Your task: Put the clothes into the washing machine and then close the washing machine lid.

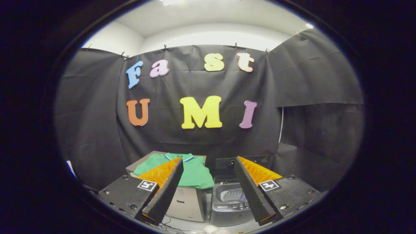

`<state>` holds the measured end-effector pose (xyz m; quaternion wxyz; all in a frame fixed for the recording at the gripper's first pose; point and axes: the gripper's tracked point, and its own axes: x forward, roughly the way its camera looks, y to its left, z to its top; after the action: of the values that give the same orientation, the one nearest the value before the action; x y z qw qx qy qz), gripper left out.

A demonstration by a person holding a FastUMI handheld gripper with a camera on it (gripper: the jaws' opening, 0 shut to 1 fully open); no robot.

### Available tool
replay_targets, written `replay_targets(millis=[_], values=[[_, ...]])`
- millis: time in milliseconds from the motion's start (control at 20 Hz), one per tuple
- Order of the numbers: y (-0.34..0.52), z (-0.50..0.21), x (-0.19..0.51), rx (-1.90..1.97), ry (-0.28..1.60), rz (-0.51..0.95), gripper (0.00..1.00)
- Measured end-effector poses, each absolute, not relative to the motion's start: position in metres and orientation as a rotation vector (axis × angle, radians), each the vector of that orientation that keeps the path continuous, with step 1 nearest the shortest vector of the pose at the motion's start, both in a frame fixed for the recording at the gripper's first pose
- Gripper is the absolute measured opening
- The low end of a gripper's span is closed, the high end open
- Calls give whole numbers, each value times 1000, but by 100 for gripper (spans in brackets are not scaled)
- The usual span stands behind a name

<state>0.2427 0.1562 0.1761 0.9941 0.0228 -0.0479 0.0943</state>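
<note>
Green shirt (pixel 194 171) beyond spread, empty tongs (pixel 208 162)

A staged recording booth, not a lived-in home: black cloth (pixel 302 81) is clipped up as walls on three sides, with a plain white room wall and ceiling (pixel 211 32) above it. A small top-loading washing machine (pixel 229 203) stands beside a box (pixel 187 203) draped with a green shirt (pixel 195 172).
</note>
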Motion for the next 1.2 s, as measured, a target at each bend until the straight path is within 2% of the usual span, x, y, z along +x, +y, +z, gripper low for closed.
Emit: replay_targets(millis=[600, 1200], values=[[274, 195, 392, 67, -9, 319, 99], [358, 109, 499, 16, 285, 349, 99]])
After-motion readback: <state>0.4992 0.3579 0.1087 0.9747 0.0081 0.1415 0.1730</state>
